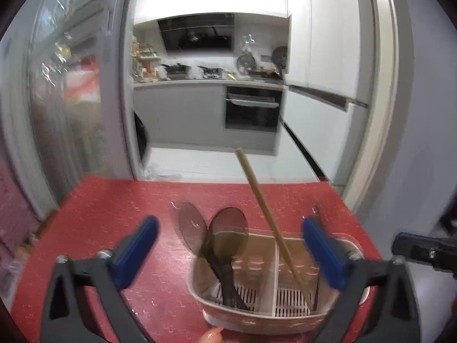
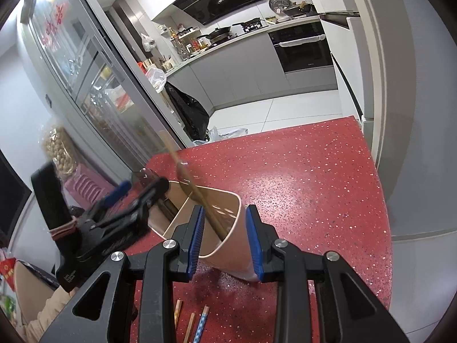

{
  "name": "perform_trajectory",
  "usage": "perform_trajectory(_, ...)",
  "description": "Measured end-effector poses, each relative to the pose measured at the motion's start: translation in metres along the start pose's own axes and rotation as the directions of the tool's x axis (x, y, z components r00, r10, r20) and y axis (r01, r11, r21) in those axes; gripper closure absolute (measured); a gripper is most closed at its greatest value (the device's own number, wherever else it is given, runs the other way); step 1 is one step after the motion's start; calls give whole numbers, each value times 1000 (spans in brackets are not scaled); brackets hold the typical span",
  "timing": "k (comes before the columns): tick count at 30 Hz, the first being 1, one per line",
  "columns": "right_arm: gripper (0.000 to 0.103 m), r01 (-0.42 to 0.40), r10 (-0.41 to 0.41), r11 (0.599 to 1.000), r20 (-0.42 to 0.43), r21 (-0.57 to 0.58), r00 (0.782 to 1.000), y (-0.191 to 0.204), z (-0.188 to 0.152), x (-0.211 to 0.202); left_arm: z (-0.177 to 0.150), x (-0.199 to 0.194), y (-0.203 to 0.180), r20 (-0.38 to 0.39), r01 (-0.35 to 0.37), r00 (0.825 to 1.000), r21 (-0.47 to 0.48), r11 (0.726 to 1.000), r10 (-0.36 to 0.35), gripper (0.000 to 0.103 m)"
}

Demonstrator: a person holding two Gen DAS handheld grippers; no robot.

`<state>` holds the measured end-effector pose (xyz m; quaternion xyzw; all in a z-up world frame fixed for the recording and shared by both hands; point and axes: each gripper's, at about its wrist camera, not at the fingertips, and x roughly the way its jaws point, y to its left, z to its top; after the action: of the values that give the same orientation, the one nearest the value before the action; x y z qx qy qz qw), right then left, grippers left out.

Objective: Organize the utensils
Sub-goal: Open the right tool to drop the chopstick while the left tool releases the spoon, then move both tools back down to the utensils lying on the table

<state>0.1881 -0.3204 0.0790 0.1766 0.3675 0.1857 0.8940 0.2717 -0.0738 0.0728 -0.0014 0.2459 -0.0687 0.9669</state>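
Observation:
A beige two-compartment utensil holder (image 1: 268,318) stands on the red table (image 1: 100,214). Its left compartment holds two dark translucent spoons (image 1: 225,237). Its right compartment holds a long wooden chopstick (image 1: 265,208) that leans up and away. My left gripper (image 1: 228,245) is open, its blue pads wide on either side of the holder, and empty. In the right wrist view my right gripper (image 2: 224,238) is open above the holder (image 2: 228,245), with the chopstick (image 2: 197,191) between its pads, not clamped. Several chopsticks (image 2: 200,324) lie on the table below it.
The red table's (image 2: 314,171) far edge meets a kitchen floor. A glass sliding door (image 2: 94,85) stands at the left, a white fridge (image 1: 322,57) at the right. The left gripper (image 2: 125,200) shows left of the holder in the right wrist view.

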Motion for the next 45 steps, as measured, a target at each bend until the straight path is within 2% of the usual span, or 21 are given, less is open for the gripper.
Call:
perform_trajectory(6,70,0,0,1000,5,-2,1000,1,-4,-4,2,6,5,9,-3,1000,-9,1000,3,0)
perform_trajectory(14,70,4,-4,1000,2,14,1000,-1,-11,-10,-6,-20,22,19,-59,998,7,998,59,0)
perform_trajectory(17,67,-1,1,1000,-4,9,1000,3,-15,-14,-16,-31,34,-3,-61,998,1,998,61,0)
perform_trajectory(19,62,-5,5,1000,-19,9,1000,7,-20,-14,-25,-37,41,-42,-84,996,-3,996,84,0)
perform_trajectory(21,62,-2,2,1000,-42,10,999,9,-27,-13,-42,-43,52,-109,-85,991,-11,996,83,0)
perform_trajectory(26,62,24,-22,1000,-157,13,987,17,-59,0,-85,-57,72,-244,-75,968,-42,996,62,0)
perform_trajectory(29,62,36,-33,999,-228,9,973,22,-81,11,-121,-69,85,-336,-88,940,-73,993,59,0)
perform_trajectory(31,62,46,-41,999,-295,9,955,26,-100,22,-143,-75,87,-383,-100,922,-72,992,65,0)
perform_trajectory(35,62,57,-58,998,-387,-13,920,32,-131,37,-178,-88,89,-451,-121,889,-63,991,81,0)
perform_trajectory(38,62,69,-72,997,-438,-23,896,36,-148,45,-196,-97,89,-481,-123,873,-70,990,75,0)
perform_trajectory(41,62,81,-86,996,-462,-31,883,37,-157,50,-210,-107,88,-505,-135,859,-70,988,81,0)
perform_trajectory(45,62,85,-100,995,-476,-52,874,42,-166,52,-221,-118,89,-521,-148,850,-84,985,83,0)
